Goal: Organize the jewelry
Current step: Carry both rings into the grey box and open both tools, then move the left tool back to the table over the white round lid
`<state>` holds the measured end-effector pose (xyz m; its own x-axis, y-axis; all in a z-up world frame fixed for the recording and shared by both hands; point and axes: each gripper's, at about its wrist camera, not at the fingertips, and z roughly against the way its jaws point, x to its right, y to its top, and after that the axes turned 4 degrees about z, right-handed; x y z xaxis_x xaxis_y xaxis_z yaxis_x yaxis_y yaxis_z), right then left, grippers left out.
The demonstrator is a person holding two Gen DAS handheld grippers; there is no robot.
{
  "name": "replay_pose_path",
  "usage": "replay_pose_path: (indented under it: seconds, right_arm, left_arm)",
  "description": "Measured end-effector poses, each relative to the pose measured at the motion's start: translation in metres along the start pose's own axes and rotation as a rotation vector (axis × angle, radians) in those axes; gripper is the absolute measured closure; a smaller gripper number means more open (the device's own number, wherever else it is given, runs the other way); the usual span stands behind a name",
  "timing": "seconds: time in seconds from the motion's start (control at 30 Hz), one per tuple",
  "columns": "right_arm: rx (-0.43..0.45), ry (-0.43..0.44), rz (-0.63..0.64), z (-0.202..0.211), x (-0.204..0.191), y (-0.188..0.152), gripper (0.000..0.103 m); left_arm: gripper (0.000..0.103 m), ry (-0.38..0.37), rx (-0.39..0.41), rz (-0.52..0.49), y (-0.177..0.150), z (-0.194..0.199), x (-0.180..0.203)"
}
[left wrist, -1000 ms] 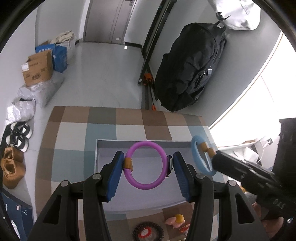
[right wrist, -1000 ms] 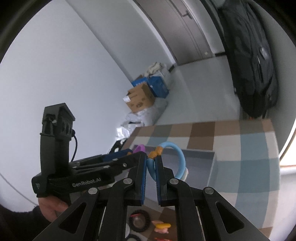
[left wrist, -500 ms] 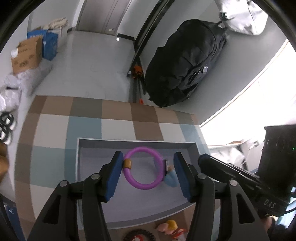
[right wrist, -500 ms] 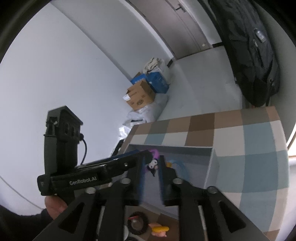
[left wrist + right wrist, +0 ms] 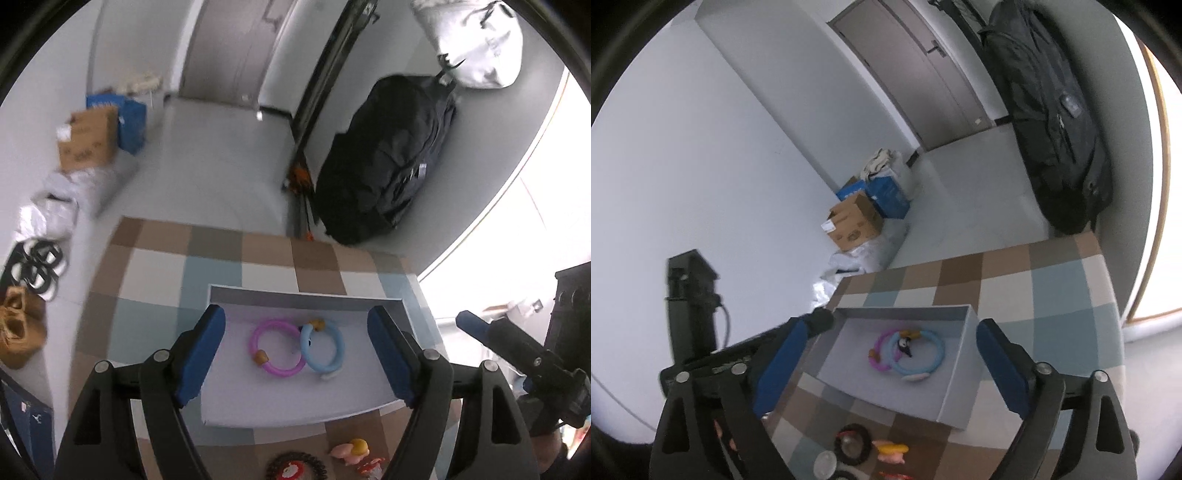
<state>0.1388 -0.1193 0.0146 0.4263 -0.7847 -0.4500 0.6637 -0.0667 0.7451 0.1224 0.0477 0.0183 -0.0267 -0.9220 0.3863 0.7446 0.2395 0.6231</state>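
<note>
Left claw (image 5: 297, 354) jaws apart, just been opening, nothing between them; right claw (image 5: 882, 373) likewise wide, just opened, empty. Two bracelets lie inside the grey tray (image 5: 306, 295) on the checked tabletop (image 5: 155, 266): one purple bracelet (image 5: 277, 352), one blue bracelet (image 5: 323, 350), overlapping. Two cardboard boxes on the floor, brown box (image 5: 855, 223) and blue box (image 5: 888, 194); their printing is unreadable.
</note>
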Motion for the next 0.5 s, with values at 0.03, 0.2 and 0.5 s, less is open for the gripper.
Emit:
replay_pose_path:
  seconds: [0.03, 0.2, 0.5]
  right_arm:
    - [0.004, -0.012, 0.012, 0.002, -0.002, -0.001, 0.006]
    - [0.022, -0.072, 0.075, 0.012, -0.013, -0.007, 0.000]
    - [0.060, -0.157, 0.141, 0.031, -0.024, -0.027, 0.000]
  left_arm:
    - [0.027, 0.032, 0.020, -0.014, -0.002, 0.006, 0.003]
    - [0.027, 0.123, 0.056, -0.048, -0.012, 0.024, 0.010]
    - [0.013, 0.212, 0.090, -0.045, -0.038, 0.041, 0.013]
